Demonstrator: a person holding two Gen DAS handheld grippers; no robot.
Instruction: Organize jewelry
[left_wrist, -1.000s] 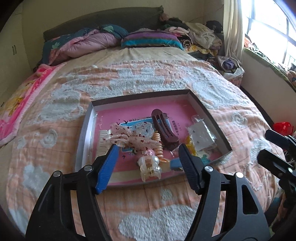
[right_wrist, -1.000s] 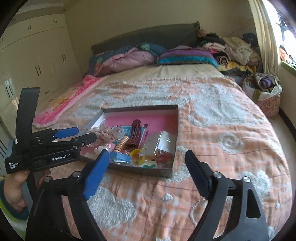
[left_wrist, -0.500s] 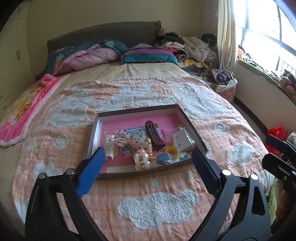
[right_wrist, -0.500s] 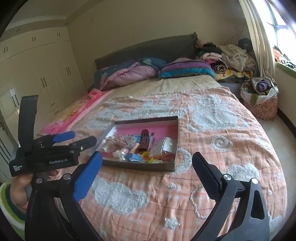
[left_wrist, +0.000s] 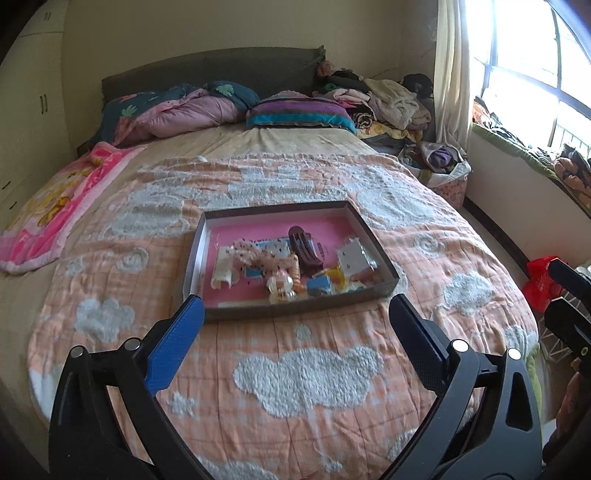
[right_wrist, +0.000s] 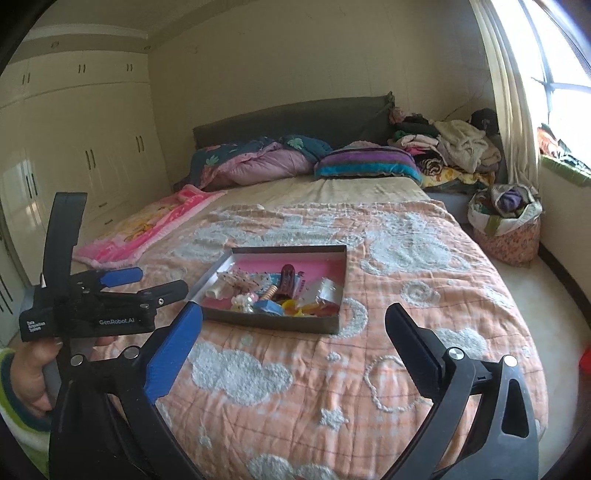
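Both the left claw (left_wrist: 295, 314) and right claw (right_wrist: 293, 321) are gaping wide, gripping nothing, hovering above the bed (left_wrist: 314, 369). The tray (left_wrist: 373, 240) of hair clips (left_wrist: 304, 251) is sitting ahead on the quilt.

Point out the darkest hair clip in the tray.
The maroon claw clip, lying mid-tray toward the back. The cream clip at the left and pale one at the front are much lighter.

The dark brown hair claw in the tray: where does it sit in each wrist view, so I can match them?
Left wrist: hair claw lies centre-right in the tray, just above frame centre.
Right wrist: hair claw lies mid-tray, centre frame, slightly up.
Shared landmark: the striped purple-and-teal pillow at the bedhead.
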